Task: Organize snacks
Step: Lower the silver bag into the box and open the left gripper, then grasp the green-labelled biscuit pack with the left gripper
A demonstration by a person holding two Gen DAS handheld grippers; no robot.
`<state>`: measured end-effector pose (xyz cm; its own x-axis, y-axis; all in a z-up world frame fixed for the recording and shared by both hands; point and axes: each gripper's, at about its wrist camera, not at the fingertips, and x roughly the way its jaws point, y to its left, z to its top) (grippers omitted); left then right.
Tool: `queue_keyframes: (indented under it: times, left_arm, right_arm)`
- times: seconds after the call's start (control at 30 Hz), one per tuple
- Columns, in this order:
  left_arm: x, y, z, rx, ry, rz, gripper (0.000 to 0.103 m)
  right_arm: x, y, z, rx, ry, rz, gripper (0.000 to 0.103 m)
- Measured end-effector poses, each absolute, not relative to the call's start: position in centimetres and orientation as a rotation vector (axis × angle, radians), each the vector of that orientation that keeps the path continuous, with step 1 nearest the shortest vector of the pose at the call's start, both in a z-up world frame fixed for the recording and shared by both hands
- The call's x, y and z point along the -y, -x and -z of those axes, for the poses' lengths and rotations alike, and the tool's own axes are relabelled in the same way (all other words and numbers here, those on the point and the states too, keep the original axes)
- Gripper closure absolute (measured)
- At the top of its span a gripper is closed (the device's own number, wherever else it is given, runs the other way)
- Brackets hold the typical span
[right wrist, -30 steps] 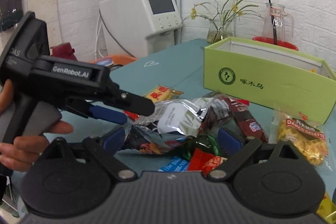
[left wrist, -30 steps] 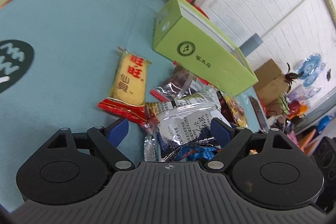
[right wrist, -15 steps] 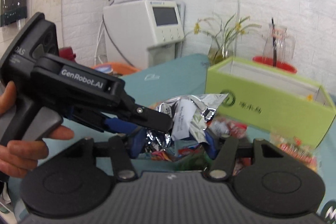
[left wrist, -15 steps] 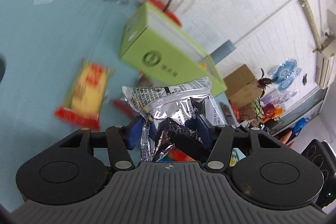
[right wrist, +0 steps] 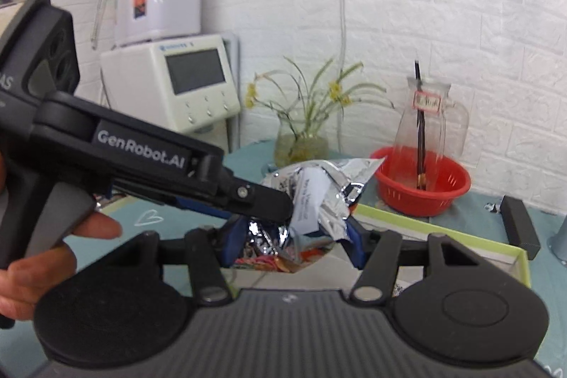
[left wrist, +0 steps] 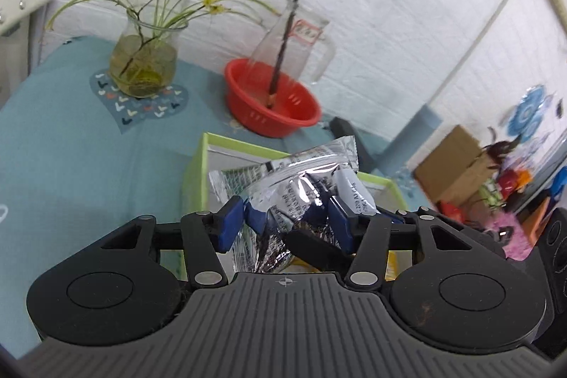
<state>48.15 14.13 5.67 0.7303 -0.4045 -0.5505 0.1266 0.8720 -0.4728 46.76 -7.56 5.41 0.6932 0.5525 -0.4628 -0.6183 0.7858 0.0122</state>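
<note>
A table (left wrist: pixel 71 144) under a teal cloth (right wrist: pixel 166 222) carries everything. By its back edge, against the white brick wall, a glass vase (left wrist: pixel 143 66) of yellow-flowered stems stands on a heart-shaped print in the cloth. Beside it along the same edge sits a red basket (left wrist: pixel 273 110) holding a clear jug (left wrist: pixel 290 45) with a dark stick in it. In front of the basket lies an open green box (left wrist: pixel 198 165). Near the box's far corner a black block (right wrist: pixel 521 225) rests on the cloth. A small white heart outline (right wrist: pixel 150 216) marks the cloth toward the other side.
</note>
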Motion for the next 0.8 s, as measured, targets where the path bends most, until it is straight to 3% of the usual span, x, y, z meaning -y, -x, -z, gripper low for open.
queue_keyframes:
  times: [0.07,0.13,0.2,0.43,0.5,0.57,0.8]
  left_arm:
    - [-14.0,-49.4,-4.9,-0.694,0.4,0.304,0.068]
    - [-14.1,-50.0,-4.5,-0.682,0.386,0.302,0.051]
    - [-14.2,-49.7,-4.8,-0.645,0.375,0.289,0.045]
    - [-13.4,-45.4,-7.3,-0.567,0.325,0.307,0.04]
    - [-12.7,-43.2,-8.0,-0.546,0.316,0.326,0.035]
    - [-12.2,-40.8,-8.4,-0.526,0.317,0.343,0.033]
    - [-9.5,-31.2,-6.9,-0.523,0.344,0.386,0.03]
  right_arm:
    - [7.2,-48.4,-4.2,-0.501,0.16,-0.658,0.041]
    - [7.1,-49.4,-3.3,-0.524,0.156,-0.661,0.041]
    - [7.4,-49.6,-2.9,-0.524,0.137,-0.657,0.033]
    - [9.7,-45.9,-4.6,-0.453,0.136,-0.648,0.028]
    - [10.7,-43.6,-5.4,-0.426,0.138,-0.643,0.023]
    - [11.9,-40.5,-6.3,-0.383,0.144,-0.639,0.012]
    - [16.6,-29.1,-6.8,-0.3,0.082,-0.59,0.007]
